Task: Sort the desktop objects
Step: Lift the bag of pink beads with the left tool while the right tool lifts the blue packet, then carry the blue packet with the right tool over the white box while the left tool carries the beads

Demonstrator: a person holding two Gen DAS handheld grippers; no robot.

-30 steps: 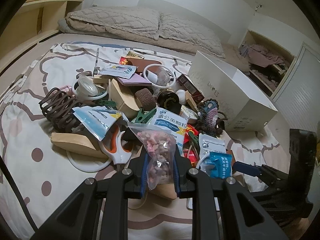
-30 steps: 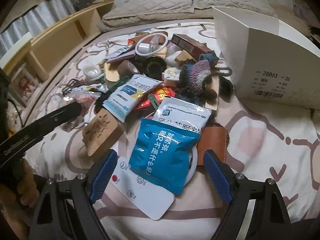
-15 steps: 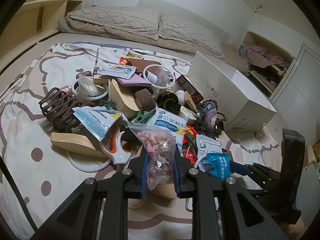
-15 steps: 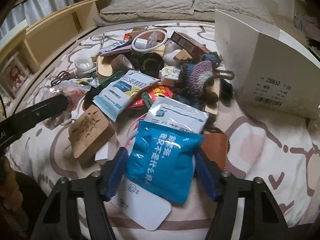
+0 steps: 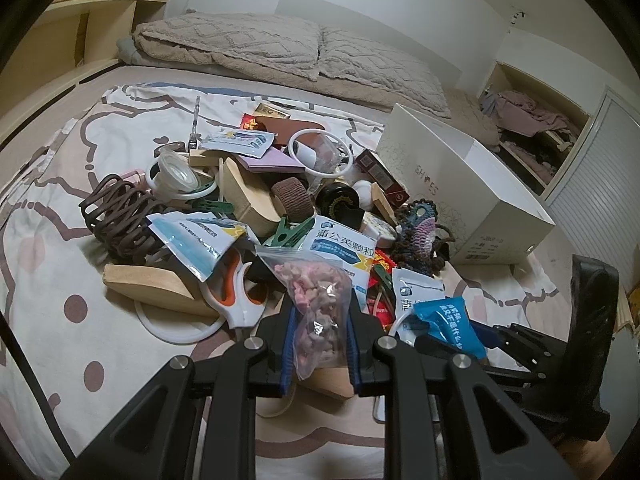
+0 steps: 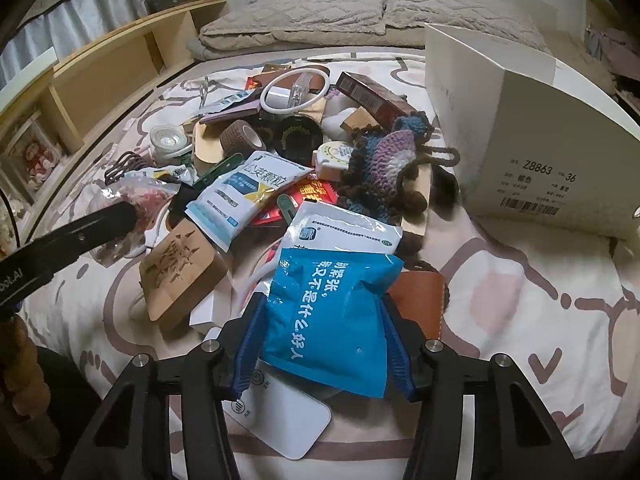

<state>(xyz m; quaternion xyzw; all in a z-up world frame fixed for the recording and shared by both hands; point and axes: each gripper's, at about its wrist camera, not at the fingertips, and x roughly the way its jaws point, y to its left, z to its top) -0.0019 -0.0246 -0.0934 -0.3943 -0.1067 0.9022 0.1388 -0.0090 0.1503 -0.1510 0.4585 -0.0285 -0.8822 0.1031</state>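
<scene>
- My left tongs (image 5: 318,344) grip the clear bag of pink bits (image 5: 316,312), bottom centre of frame.
- My right tongs (image 6: 322,346) have just been closing around the blue packet (image 6: 328,312), low centre; its pads seem to touch.
- Next, I think: lift both towards the white shoebox (image 6: 520,128), upper right.

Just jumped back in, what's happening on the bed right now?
A person is sorting a heap of clutter on the bedspread with two handheld grippers. The left gripper is shut on a clear zip bag of pink bits. The right gripper has just been closing around a blue packet, which sits between its fingers and bulges up against them. A white shoebox stands open beside the pile; nothing visible has gone into it yet.
</scene>
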